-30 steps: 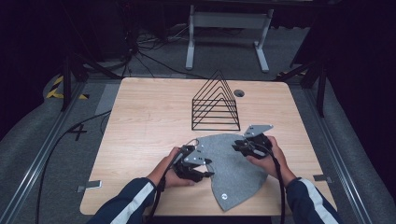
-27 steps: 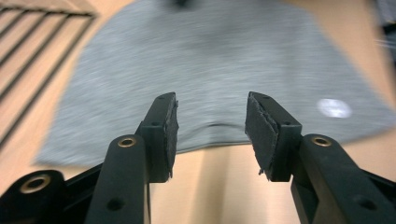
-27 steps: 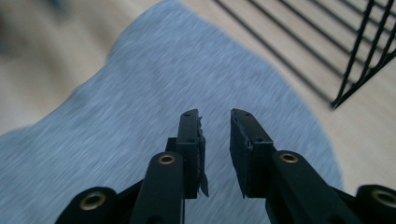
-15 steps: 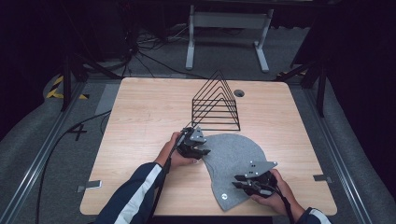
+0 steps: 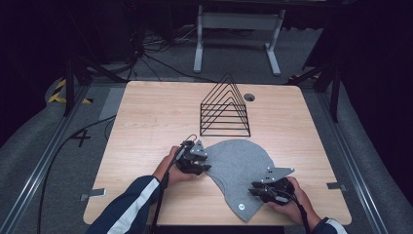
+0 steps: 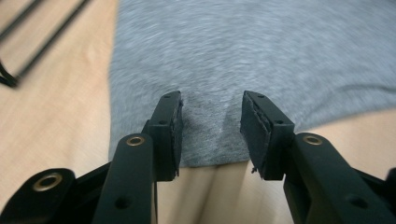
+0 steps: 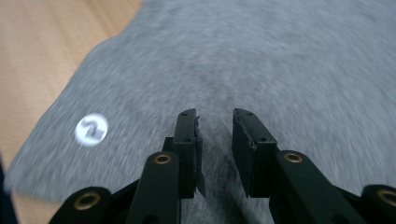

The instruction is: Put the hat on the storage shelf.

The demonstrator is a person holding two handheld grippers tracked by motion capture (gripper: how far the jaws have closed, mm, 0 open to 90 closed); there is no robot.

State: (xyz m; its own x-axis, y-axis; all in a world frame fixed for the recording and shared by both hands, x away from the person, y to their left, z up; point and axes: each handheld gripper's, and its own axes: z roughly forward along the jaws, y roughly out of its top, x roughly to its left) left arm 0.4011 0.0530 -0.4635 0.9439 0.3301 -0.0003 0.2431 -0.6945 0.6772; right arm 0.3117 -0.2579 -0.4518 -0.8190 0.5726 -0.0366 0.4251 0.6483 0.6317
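A grey felt cloth (image 5: 241,173) lies flat on the wooden table (image 5: 146,122), in the lower centre of the high view. It is a rounded, cap-like shape; its long axis runs from a broad curved end at upper right, just below the wire rack, down to a narrower tip at the bottom edge, where a small white round label (image 5: 240,206) sits.

The left tongs (image 5: 195,158) rest at the cloth's left edge, in the lower centre-left. In the left gripper view the left tongs (image 6: 212,121) are spread, with the cloth's hem between them, not pinched.

The right tongs (image 5: 268,187) sit over the cloth's lower right edge. In the right gripper view the right tongs (image 7: 215,140) stand apart by a narrow gap above the cloth, the label at left.

A black wire rack (image 5: 225,108) of triangular frames stands upright in the upper centre of the table.
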